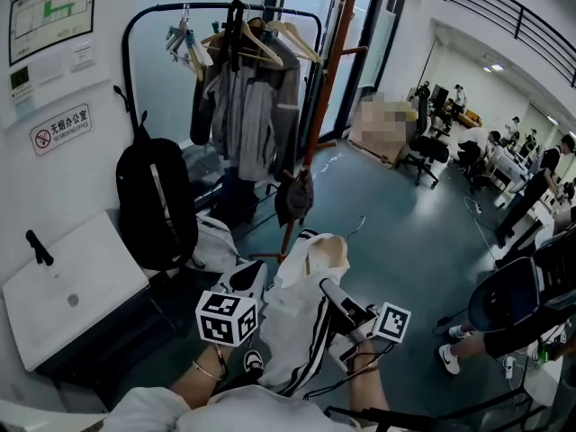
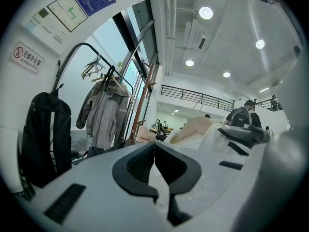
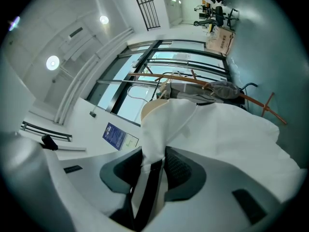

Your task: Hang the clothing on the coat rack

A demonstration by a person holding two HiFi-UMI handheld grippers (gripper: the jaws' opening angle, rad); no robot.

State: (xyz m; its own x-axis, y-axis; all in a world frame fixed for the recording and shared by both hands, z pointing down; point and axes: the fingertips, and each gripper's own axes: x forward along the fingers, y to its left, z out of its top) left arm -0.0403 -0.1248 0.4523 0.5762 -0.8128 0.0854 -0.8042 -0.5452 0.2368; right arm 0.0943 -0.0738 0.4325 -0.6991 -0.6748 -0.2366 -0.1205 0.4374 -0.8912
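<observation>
A white garment with black stripes (image 1: 297, 322) hangs on a wooden hanger (image 1: 312, 257), held low in front of me. My right gripper (image 1: 329, 288) grips it from the right. In the right gripper view the right gripper (image 3: 157, 151) is shut on a fold of the white garment (image 3: 222, 129) and its black stripe. My left gripper (image 1: 256, 275) is at the garment's left edge. In the left gripper view the left gripper (image 2: 154, 146) has its pads together, with no cloth showing between them. The black coat rack (image 1: 216, 9), bearing grey jackets (image 1: 252, 106) and spare hangers, stands ahead.
A brown wooden pole stand (image 1: 331, 70) rises just right of the rack. A black backpack (image 1: 155, 201) hangs at the rack's left end over a white cabinet (image 1: 72, 286). Office chairs (image 1: 427, 151) and people (image 1: 535, 196) fill the right side.
</observation>
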